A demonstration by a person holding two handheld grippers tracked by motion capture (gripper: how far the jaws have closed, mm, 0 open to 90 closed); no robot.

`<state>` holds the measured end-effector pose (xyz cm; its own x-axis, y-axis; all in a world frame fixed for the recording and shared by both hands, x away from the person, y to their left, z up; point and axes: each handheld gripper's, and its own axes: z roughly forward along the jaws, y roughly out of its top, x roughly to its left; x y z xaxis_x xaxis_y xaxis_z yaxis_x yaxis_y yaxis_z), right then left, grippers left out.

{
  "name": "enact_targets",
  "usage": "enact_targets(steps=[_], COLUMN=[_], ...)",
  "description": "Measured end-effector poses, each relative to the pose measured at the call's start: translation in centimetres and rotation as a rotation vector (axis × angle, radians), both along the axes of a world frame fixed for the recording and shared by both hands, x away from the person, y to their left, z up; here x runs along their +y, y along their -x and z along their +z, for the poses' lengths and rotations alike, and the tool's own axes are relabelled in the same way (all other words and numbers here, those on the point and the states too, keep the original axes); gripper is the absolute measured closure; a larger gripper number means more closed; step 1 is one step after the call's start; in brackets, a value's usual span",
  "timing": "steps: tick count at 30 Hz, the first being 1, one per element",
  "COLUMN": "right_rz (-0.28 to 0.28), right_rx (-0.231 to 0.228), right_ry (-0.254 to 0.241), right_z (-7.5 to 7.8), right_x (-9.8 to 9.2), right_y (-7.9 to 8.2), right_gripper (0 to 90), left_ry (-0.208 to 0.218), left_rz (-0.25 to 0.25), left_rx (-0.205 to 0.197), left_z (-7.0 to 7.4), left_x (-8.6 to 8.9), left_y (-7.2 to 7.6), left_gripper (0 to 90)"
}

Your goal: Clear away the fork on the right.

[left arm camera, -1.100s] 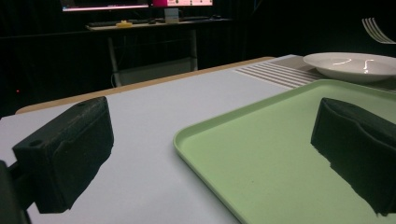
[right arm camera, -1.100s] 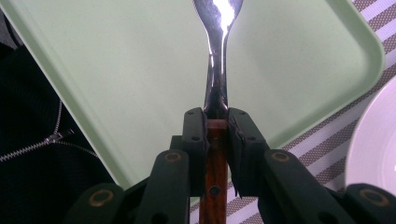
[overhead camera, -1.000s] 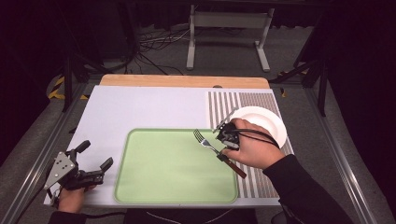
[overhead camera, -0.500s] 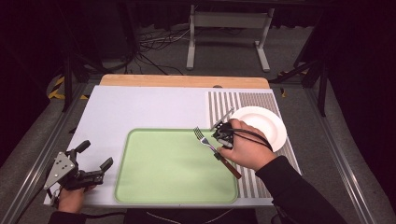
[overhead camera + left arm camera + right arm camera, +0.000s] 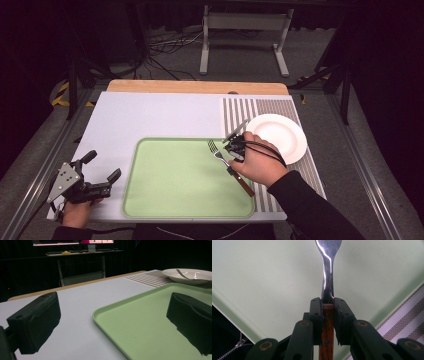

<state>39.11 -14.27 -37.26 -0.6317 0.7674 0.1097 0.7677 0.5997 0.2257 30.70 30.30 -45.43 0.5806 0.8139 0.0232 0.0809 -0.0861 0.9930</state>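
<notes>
Dark workshop clutter rings my white tabletop [image 5: 150, 117]. My right gripper [image 5: 327, 305] is clamped on the wooden-handled steel fork [image 5: 226, 164], held over the pale green plastic tray's [image 5: 175, 175] right edge, beside the round white plate [image 5: 280, 135]. Setting it down remains. My left gripper [image 5: 110, 322] idles, jaws spread.

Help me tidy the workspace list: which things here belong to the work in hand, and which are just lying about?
In the work:
- fork, wooden handle clamped in the right gripper
- green tray, under the fork
- white plate, beside the tray

Lying about:
- striped mat under the plate
- left gripper, jaws apart, idle at the table corner
</notes>
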Motion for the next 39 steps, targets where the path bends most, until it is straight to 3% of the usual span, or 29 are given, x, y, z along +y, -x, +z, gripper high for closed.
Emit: enact_targets(steps=[15,39], right_rz=[-0.07,-0.101], right_rx=[0.038,0.083], right_ry=[0.015,0.026], right_z=[-1.9,-3.3], right_x=[0.5,0.7], right_y=[-0.2,-0.2], right_gripper=[77.3,76.8], left_ry=[0.002,0.003], left_rz=[-0.001,-0.004], left_rx=[-0.002,-0.002], left_z=[0.0,0.0], left_x=[0.0,0.0], left_y=[0.0,0.0], left_gripper=[0.0,0.0])
